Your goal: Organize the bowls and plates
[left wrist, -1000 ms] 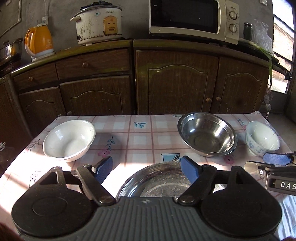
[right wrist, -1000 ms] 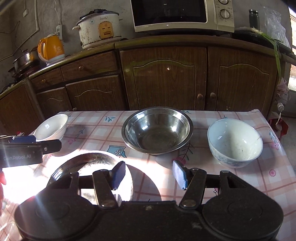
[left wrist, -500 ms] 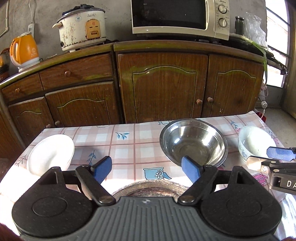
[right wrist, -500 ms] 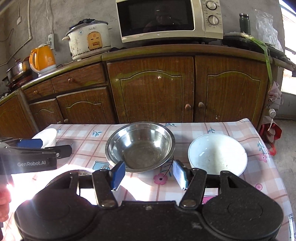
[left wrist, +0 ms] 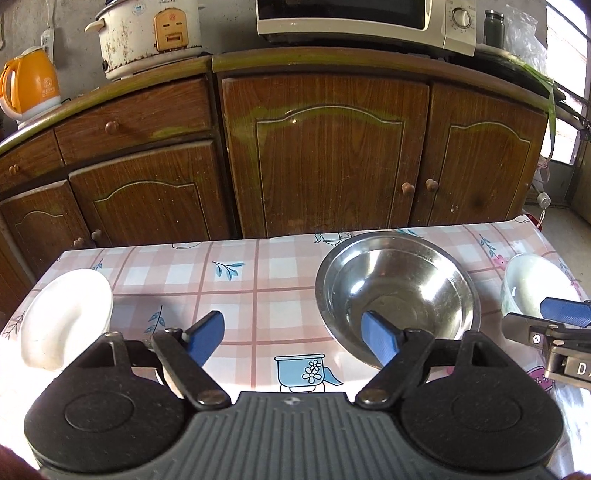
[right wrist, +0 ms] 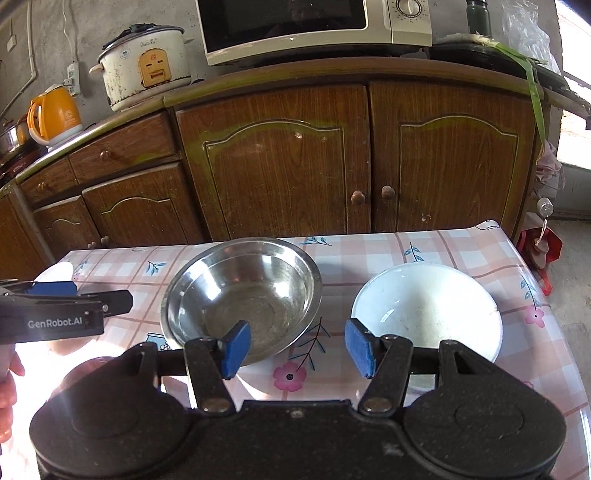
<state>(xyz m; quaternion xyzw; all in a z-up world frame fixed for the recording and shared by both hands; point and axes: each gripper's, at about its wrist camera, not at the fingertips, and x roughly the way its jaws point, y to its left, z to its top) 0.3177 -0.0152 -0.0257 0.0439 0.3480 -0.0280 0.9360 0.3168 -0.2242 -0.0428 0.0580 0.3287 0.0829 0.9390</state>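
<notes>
A steel bowl (left wrist: 397,291) (right wrist: 242,291) sits mid-table on the checked cloth. Left of it lies a plain white bowl (left wrist: 66,317), seen only as a sliver (right wrist: 59,271) in the right wrist view. A white bowl with blue pattern (right wrist: 428,310) (left wrist: 532,284) stands at the right. My left gripper (left wrist: 293,338) hovers open over bare cloth, its right pad above the steel bowl's near rim. My right gripper (right wrist: 297,345) is open over the gap between the steel bowl and the patterned bowl. Nothing is between either pair of fingers.
Wooden cabinets (left wrist: 325,155) stand close behind the table's far edge. On the counter are an orange kettle (left wrist: 29,85), a rice cooker (left wrist: 147,33) and a microwave (right wrist: 314,26). The table's right edge (right wrist: 524,266) drops to the floor. A hand (right wrist: 7,387) shows at left.
Both grippers have moved forward over the table toward the cabinets. The steel plate near the front edge has dropped out of both views. Jaw widths look unchanged.
</notes>
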